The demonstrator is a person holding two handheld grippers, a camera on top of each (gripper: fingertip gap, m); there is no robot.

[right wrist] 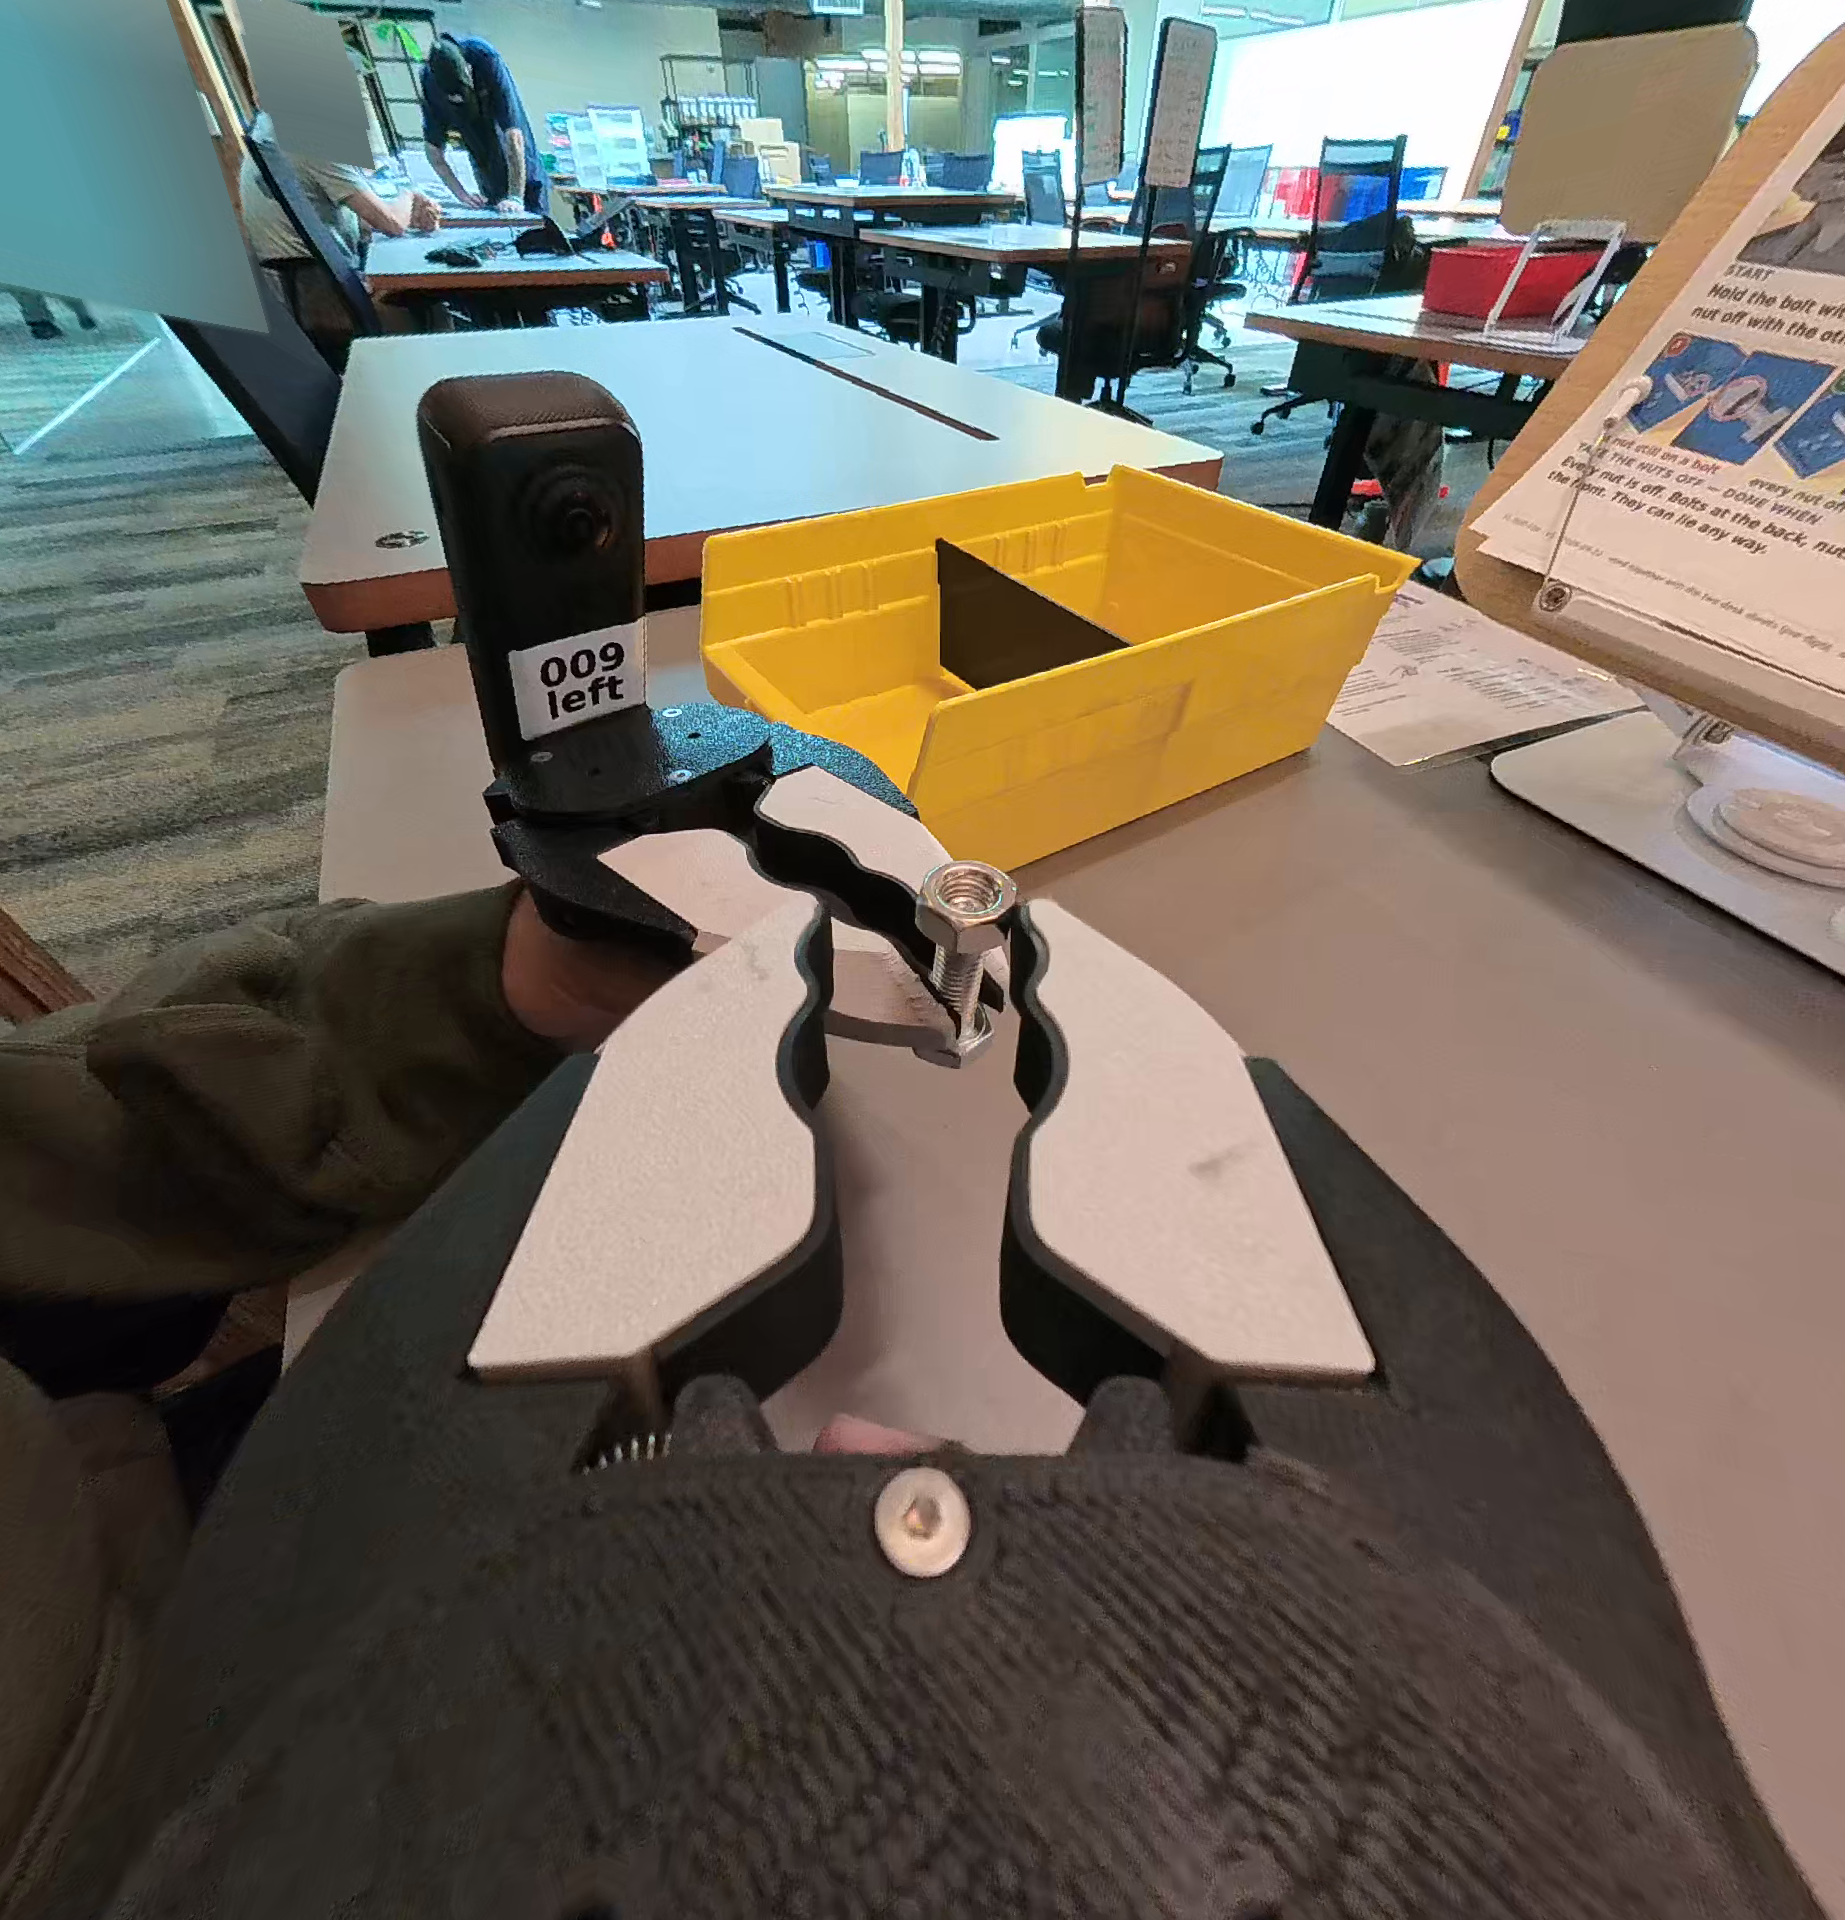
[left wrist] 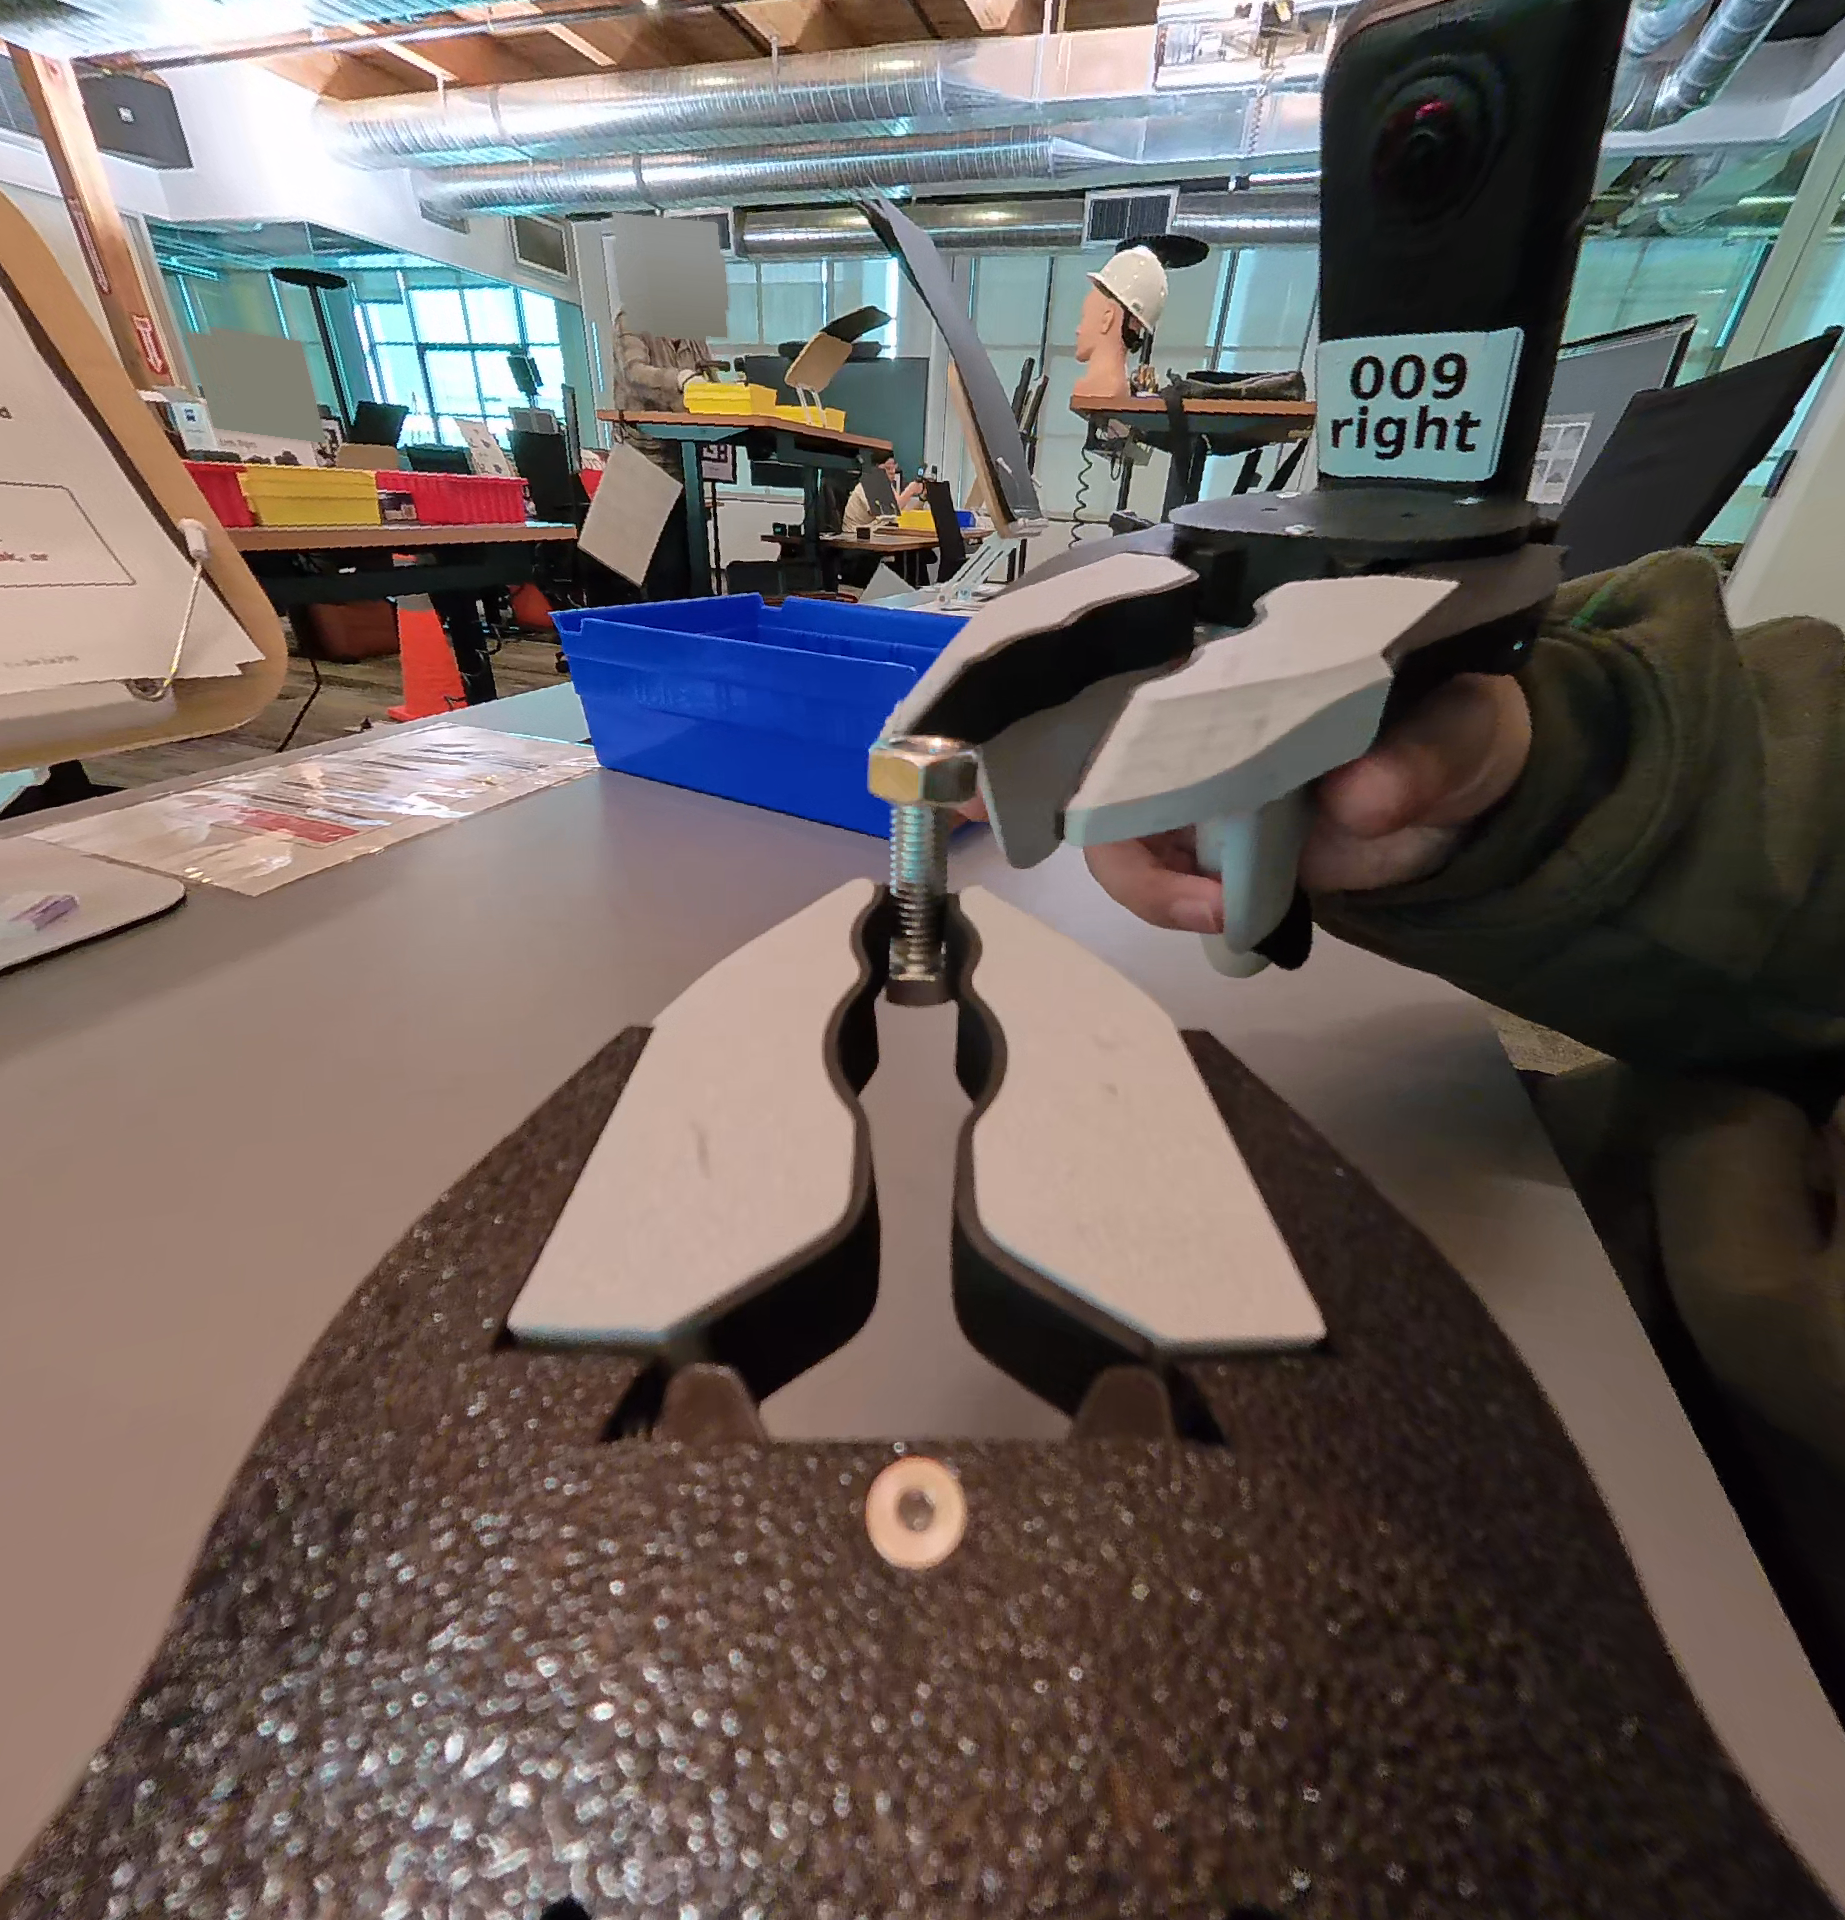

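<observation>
A silver bolt (left wrist: pixel 916 883) stands upright above the grey table (left wrist: pixel 378 1039), with a hex nut (left wrist: pixel 923 774) at its top end. My left gripper (left wrist: pixel 918 920) is shut on the bolt's threaded shaft. In the right wrist view the nut (right wrist: pixel 965 899) shows its threaded hole, and the bolt's head (right wrist: pixel 965 1047) sits below the left gripper's fingers (right wrist: pixel 866 862). My right gripper (right wrist: pixel 918 920) is open, its fingertips either side of the nut. The right-hand finger is close against the nut, with a gap on the other side. The right gripper also shows in the left wrist view (left wrist: pixel 1032 821).
A blue bin (left wrist: pixel 752 707) stands on the table behind the bolt. A yellow bin (right wrist: pixel 1053 707) with a black divider stands ahead of the right gripper. A stand with an instruction sheet (right wrist: pixel 1728 416) and loose papers (left wrist: pixel 305 800) sit at the table's side. People work at far tables. Only a small space, under 4 cm, lies between the two pairs of fingers.
</observation>
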